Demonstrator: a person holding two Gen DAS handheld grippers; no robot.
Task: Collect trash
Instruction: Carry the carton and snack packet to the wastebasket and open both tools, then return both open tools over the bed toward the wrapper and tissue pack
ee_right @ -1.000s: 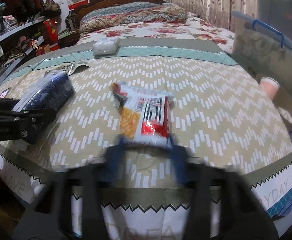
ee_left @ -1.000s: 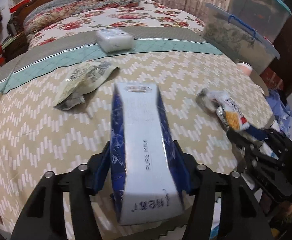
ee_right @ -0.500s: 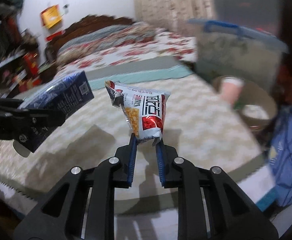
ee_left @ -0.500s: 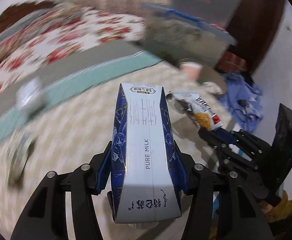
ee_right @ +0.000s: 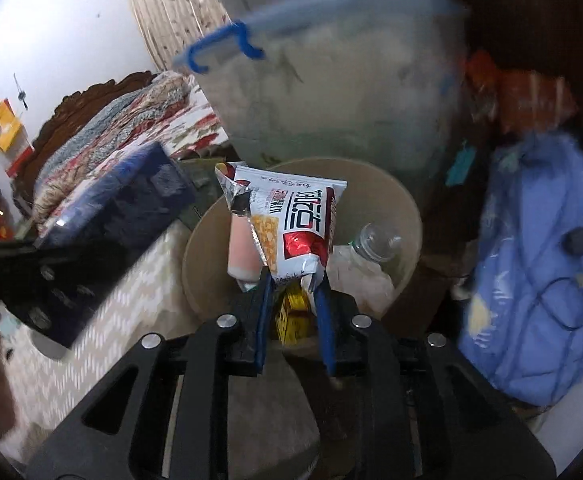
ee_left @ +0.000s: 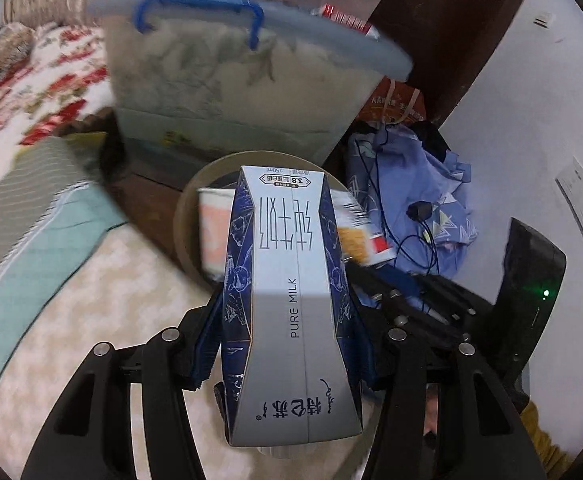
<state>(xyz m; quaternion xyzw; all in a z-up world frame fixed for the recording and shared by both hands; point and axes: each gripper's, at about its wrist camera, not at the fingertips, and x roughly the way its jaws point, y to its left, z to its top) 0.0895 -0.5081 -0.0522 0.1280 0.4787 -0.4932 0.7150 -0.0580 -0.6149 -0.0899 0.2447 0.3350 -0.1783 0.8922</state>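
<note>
The milk carton (ee_left: 291, 292) is navy and white. The snack bag (ee_right: 291, 224) is white, red and yellow. Tan bin (ee_right: 407, 208); beige zigzag bedspread (ee_left: 103, 304); blue cloth (ee_right: 539, 280); red-floral quilt (ee_left: 31, 80).

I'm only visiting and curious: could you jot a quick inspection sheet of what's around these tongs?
Surface: bed cover, zigzag pattern.
Job's things: milk carton between left tongs; snack wrapper between right tongs; both tongs opening over the round bin.
Clutter: bottle, cup and paper in the bin.
Cables: dark cord on blue cloth.
Surroundings: lidded storage tub, floral bedding.
</note>
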